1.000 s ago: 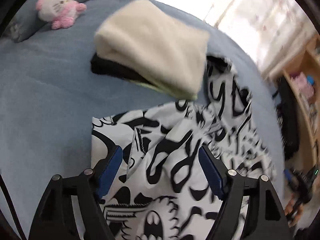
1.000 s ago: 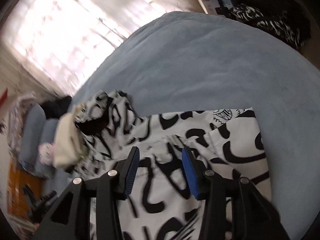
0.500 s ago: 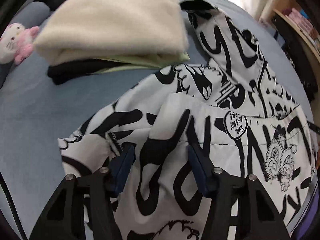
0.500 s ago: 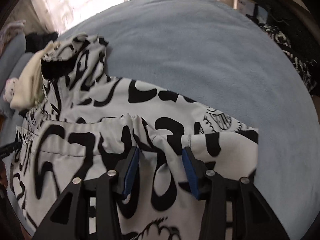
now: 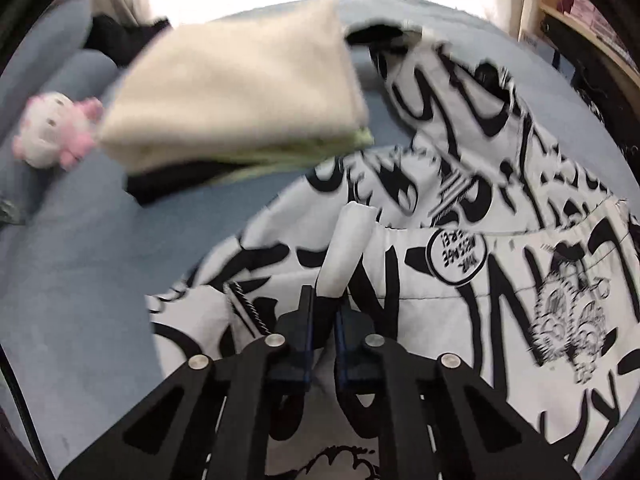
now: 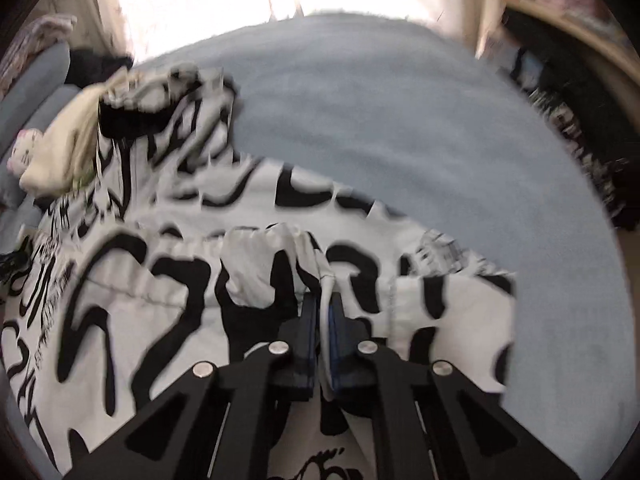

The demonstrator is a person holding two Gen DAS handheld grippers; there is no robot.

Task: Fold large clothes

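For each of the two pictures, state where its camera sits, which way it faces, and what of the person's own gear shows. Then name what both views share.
Left wrist: on the left gripper, angled down at the printed garment and folded cream stack; its fingers pinch a fold.
Right wrist: on the right gripper, angled down across the garment's gathered edge and blue bed; fingers pinch cloth.
Shared: garment, stack, plush toy.

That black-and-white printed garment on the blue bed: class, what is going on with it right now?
A person is folding the black-and-white printed garment, spread on the blue bed. The left claw is shut on a pinched ridge of its fabric, and the right claw is shut on another bunched fold of the fabric. No fold has been carried over yet. A stack of folded clothes, cream on top, lies beyond it, beside a pink and white plush toy.
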